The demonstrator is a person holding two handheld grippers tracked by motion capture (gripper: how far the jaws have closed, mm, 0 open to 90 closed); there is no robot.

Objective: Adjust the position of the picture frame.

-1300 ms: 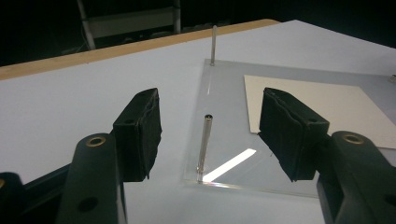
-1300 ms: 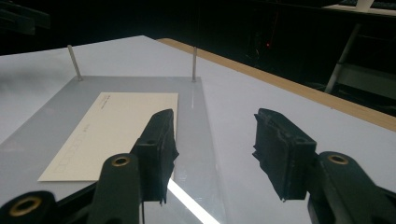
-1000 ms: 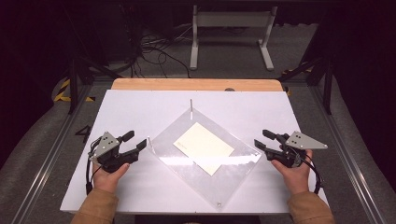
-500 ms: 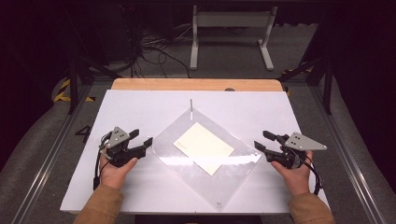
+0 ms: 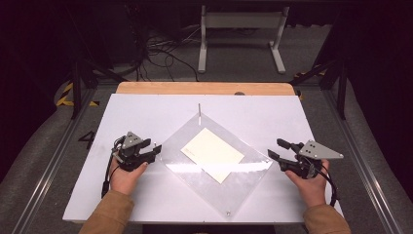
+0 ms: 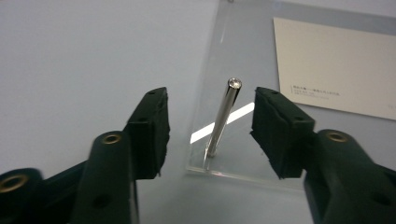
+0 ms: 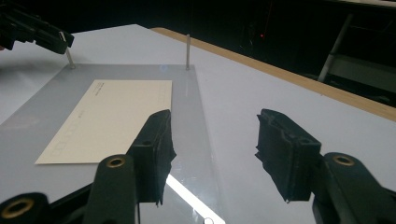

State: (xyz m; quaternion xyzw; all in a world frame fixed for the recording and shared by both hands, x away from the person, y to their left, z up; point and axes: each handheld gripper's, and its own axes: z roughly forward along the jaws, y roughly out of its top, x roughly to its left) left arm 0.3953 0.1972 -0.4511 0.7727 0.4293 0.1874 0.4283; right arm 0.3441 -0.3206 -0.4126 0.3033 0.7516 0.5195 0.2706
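A clear acrylic plate (image 5: 243, 181) lies cornerwise on the white table (image 5: 146, 109), with a cream card (image 5: 212, 154) on its middle. Thin metal pins stand at its corners. My left gripper (image 5: 157, 148) is at the plate's left corner. In the left gripper view its jaws stand on either side of that corner's pin (image 6: 223, 116). They have just been closing, and the pads (image 6: 152, 128) stand apart from the pin. My right gripper (image 5: 274, 148) sits at the right corner, open (image 7: 212, 144), with nothing gripped.
Another pin (image 5: 199, 108) rises at the plate's far corner and a low stud (image 5: 228, 213) marks the near one. A wooden strip (image 5: 204, 87) edges the table's far side. Beyond it are cables and a white stand (image 5: 241, 29) on the dark floor.
My left gripper has moved right to the plate's left corner and its jaws have narrowed around the pin there. The right gripper has stayed put.
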